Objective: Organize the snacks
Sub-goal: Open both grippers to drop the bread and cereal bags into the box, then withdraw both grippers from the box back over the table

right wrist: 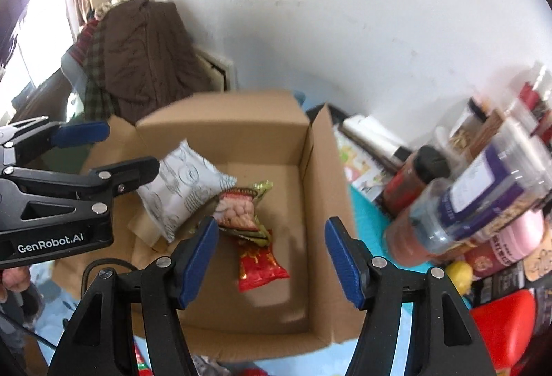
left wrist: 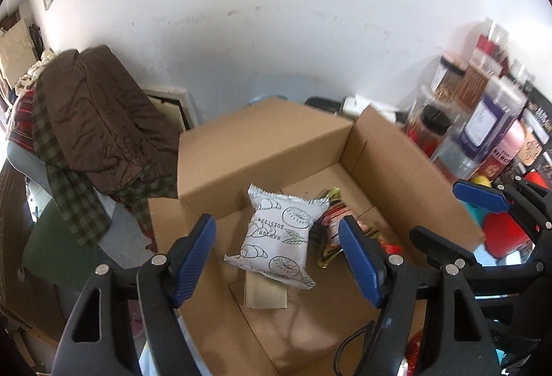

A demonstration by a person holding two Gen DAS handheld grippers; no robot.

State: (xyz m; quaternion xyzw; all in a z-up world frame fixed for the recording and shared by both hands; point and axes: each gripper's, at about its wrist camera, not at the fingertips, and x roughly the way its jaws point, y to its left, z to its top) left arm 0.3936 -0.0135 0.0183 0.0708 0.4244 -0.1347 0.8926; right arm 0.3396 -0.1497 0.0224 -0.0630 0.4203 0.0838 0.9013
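Brown coat [left wrist: 103,120]: we see it draped over a chair at far left, with a green checked cloth [left wrist: 74,203] under it.
Left gripper [left wrist: 277,258]: ours, blue pads spread apart, nothing clamped; it hangs over the near-left part of the box. The white packet shows between the pads but neither pad touches it.
Cardboard box [left wrist: 262,148]: open top, flaps up, centre of both views, sitting on a light-blue surface.
White snack packet [left wrist: 277,234]: printed with pastry drawings, lying inside the box toward its left side, tilted, one end propped on a brown paper piece.
Patterned snack packet [right wrist: 238,214]: green-gold edges, inside the box, just right of the white packet and touching it.
Red snack packet [right wrist: 260,267]: inside the box, nearer us than the patterned one, overlapping its end.
Right gripper [right wrist: 272,258]: ours, pads apart, holding nothing; above the box with the red packet showing between them, no contact.
Jars and bottles [right wrist: 465,203]: we see them crowded outside the box at right, blurred; labels unreadable.
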